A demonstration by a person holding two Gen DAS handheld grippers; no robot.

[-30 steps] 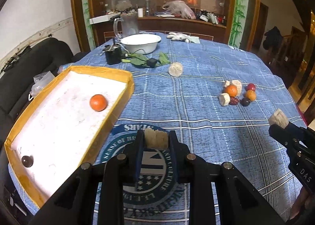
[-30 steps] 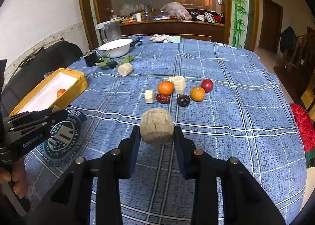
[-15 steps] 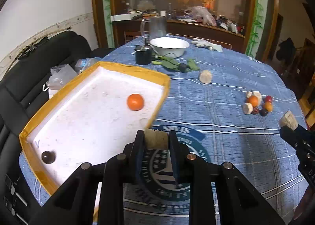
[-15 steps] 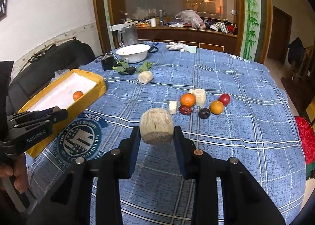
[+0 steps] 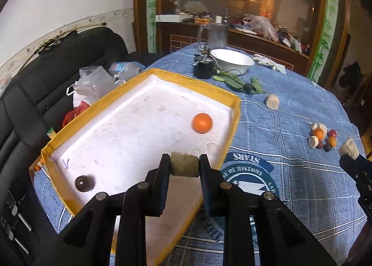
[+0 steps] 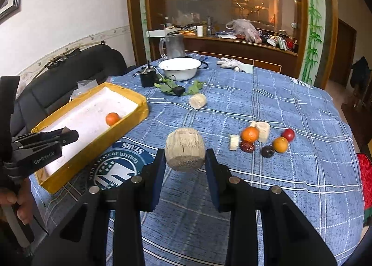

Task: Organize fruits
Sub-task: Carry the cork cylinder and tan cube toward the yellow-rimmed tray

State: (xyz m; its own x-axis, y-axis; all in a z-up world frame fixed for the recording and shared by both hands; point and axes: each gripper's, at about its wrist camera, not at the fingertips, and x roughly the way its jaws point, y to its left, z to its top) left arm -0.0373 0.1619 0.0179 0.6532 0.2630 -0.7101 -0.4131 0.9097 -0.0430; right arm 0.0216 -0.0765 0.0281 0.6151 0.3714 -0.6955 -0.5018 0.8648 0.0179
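Observation:
My left gripper (image 5: 185, 165) is shut on a small pale corn piece (image 5: 185, 164) and hangs over the near right edge of the yellow-rimmed white tray (image 5: 200, 84). An orange (image 5: 202, 123) and a dark round fruit (image 5: 84, 183) lie in the tray. My right gripper (image 6: 185, 157) is shut on a larger pale corn chunk (image 6: 184, 148), held above the blue cloth. A cluster of fruits (image 6: 265, 138), with oranges, red and dark pieces and pale chunks, sits on the table to its right. Another corn piece (image 6: 197, 101) lies farther back.
A white bowl (image 6: 180, 68), a glass jug (image 6: 173, 46), a black cup (image 6: 147, 78), green leaves (image 6: 173, 87) and white gloves (image 6: 229, 62) crowd the table's far side. A black sofa (image 5: 46, 84) with plastic bags stands left of the tray.
Both grippers have moved left toward the tray with their corn pieces still held. The left one now hangs over the tray's edge instead of the cloth's round emblem.

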